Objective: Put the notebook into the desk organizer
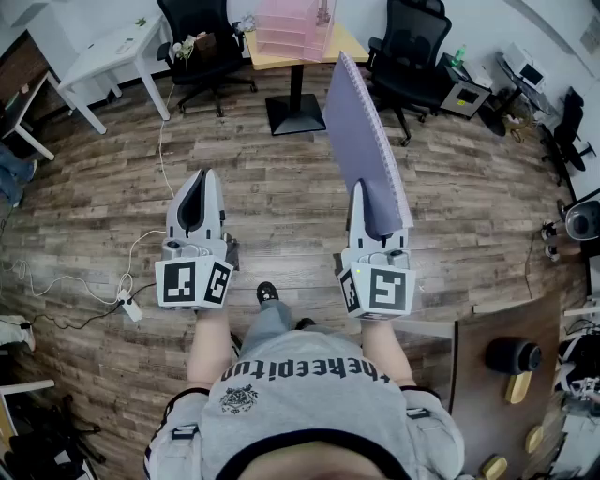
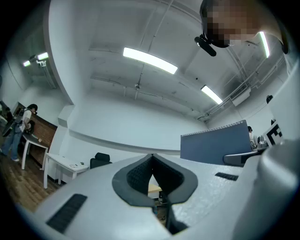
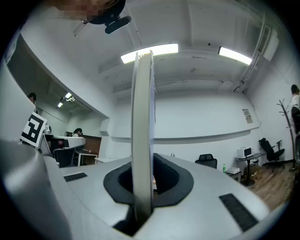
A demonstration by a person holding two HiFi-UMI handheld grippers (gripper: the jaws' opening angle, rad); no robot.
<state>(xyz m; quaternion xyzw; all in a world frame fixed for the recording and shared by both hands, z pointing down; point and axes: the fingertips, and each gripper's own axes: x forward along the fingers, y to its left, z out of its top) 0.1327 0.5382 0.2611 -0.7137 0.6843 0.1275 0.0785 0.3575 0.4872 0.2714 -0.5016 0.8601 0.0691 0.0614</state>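
While right gripper (image 1: pixel 364 202) jaws pinch the notebook (image 1: pixel 361 131), left gripper (image 1: pixel 199 178) closed empty, keep it upright. I'd drop it straight above the desk organizer (image 1: pixel 291 26).

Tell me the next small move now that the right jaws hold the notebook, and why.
Probably carry it forward toward the table: the notebook is clamped upright in the right gripper, but the pink desk organizer stands well ahead on that table, and the left gripper is empty.
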